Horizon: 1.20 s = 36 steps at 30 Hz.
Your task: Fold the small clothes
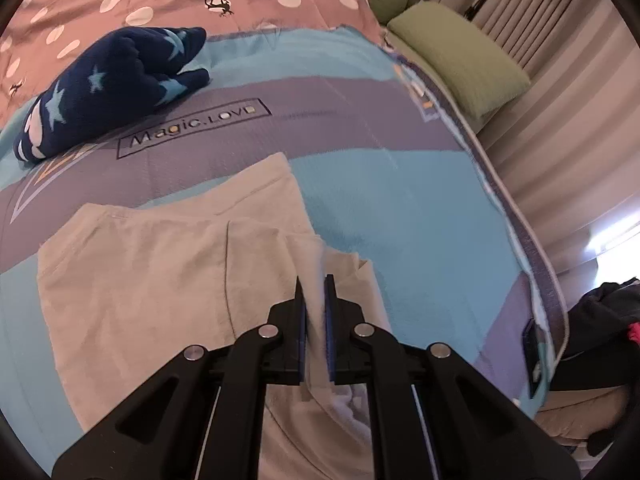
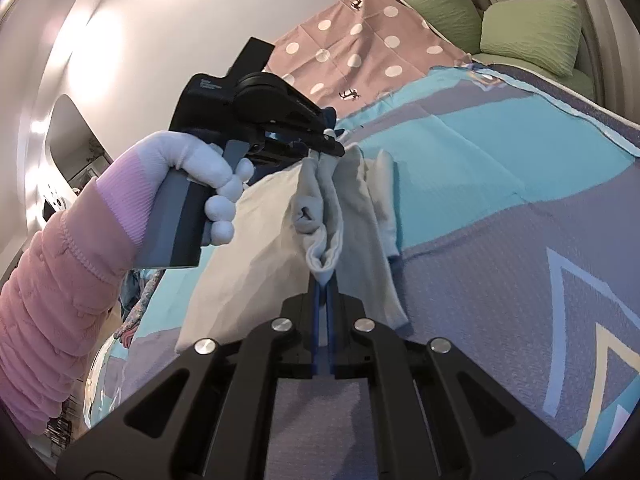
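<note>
Closest to me, my right gripper point(image 2: 323, 280) has its fingers point(image 2: 316, 300) pinched almost together on a bunched edge of the beige garment point(image 2: 256, 248), which rises straight ahead of them off the bed point(image 2: 500, 216). My left gripper point(image 1: 315, 296) is likewise narrow, its fingers point(image 1: 299, 320) clamped on a ridge of the same cloth, with the rest of the garment point(image 1: 152, 280) lying flat to the left of them and beyond. From the right wrist view I see the left gripper point(image 2: 326, 146) up ahead, held in a gloved hand point(image 2: 212, 184), gripping the cloth's far end. I judge the fold as only begun: one edge is lifted between both grips, nothing laid over yet. Farther out, ahead-left of the left fingers, a navy star-print garment point(image 1: 116, 88) sits bundled, whether folded I cannot tell. Green pillows point(image 1: 460, 52) lie beyond.
</note>
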Motion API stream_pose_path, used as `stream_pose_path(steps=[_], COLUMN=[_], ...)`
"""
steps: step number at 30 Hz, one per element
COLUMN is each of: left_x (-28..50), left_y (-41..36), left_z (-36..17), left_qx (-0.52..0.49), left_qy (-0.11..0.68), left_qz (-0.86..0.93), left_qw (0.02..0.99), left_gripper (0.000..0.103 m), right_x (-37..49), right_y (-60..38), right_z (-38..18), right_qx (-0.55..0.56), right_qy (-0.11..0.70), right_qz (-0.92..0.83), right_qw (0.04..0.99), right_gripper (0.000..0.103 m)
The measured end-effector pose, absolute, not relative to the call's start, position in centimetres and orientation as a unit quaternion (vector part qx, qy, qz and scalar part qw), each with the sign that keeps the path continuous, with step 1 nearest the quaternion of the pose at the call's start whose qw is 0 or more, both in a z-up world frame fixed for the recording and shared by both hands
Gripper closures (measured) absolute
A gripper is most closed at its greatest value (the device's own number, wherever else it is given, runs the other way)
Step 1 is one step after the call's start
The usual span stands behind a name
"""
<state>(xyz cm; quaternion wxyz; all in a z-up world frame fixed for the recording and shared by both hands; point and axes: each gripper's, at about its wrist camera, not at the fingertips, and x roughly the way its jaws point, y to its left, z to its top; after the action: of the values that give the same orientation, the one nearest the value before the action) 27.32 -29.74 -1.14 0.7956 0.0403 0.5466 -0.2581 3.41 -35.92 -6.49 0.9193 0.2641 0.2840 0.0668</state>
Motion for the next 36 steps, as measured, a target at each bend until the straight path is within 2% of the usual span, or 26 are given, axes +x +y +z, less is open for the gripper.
stream_pose_path(steps=[7,9,10,11,12,16,17,18,20,26,28,30,32,35,36], left_x=[27.2,26.6,26.2,25.8,25.3,23.3,22.9,22.4,21.6,18.9,17.8,16.5,15.6,14.4,14.2], left_y=[-30.8,-31.4,-31.7,-31.8,-32.0,-31.5,-30.7,-29.5,-26.3,-15.6,-12.6,-9.9,-8.5,-7.6,-7.8], left_z=[-2.1,-2.0,-1.9,-1.9,-1.7,-0.3,0.3,1.0,2.0,1.5,0.6,-0.5,-1.3,-3.1,-4.0], left_qx=[0.056,0.062,0.066,0.07,0.077,0.097,0.089,0.076,0.052,0.012,0.012,0.008,0.003,-0.014,-0.015], left_qy=[0.547,0.542,0.54,0.539,0.536,0.515,0.51,0.504,0.489,0.468,0.465,0.466,0.471,0.487,0.493], left_qz=[-0.262,-0.284,-0.3,-0.309,-0.314,-0.326,-0.331,-0.335,-0.334,-0.279,-0.251,-0.231,-0.227,-0.242,-0.249], left_qw=[0.793,0.789,0.783,0.781,0.78,0.787,0.789,0.793,0.804,0.839,0.849,0.854,0.852,0.839,0.833], left_gripper=[0.095,0.093,0.09,0.079,0.072,0.069,0.066,0.058,0.053,0.048,0.048,0.048,0.047,0.044,0.04], right_x=[3.1,3.2,3.2,3.2,3.1,2.2,2.0,1.6,1.3,1.4,2.0,2.8,3.7,5.9,6.6], right_y=[-35.8,-35.8,-36.0,-36.1,-36.4,-36.6,-36.5,-36.4,-36.4,-35.4,-34.8,-33.9,-33.1,-33.1,-33.3], right_z=[-7.4,-7.7,-8.1,-8.3,-8.5,-8.2,-8.1,-7.9,-7.7,-5.8,-4.8,-4.0,-3.5,-5.2,-6.3], right_qx=[0.272,0.28,0.288,0.293,0.3,0.293,0.288,0.28,0.268,0.209,0.193,0.173,0.163,0.181,0.18], right_qy=[0.298,0.309,0.319,0.323,0.325,0.321,0.32,0.32,0.318,0.318,0.313,0.308,0.306,0.355,0.381], right_qz=[0.065,0.064,0.057,0.052,0.049,0.047,0.047,0.047,0.049,0.05,0.063,0.076,0.085,0.072,0.049], right_qw=[0.913,0.907,0.901,0.898,0.895,0.899,0.901,0.904,0.908,0.923,0.928,0.933,0.934,0.914,0.906], right_gripper=[0.1,0.094,0.091,0.088,0.087,0.085,0.082,0.081,0.08,0.076,0.079,0.091,0.092,0.093,0.103])
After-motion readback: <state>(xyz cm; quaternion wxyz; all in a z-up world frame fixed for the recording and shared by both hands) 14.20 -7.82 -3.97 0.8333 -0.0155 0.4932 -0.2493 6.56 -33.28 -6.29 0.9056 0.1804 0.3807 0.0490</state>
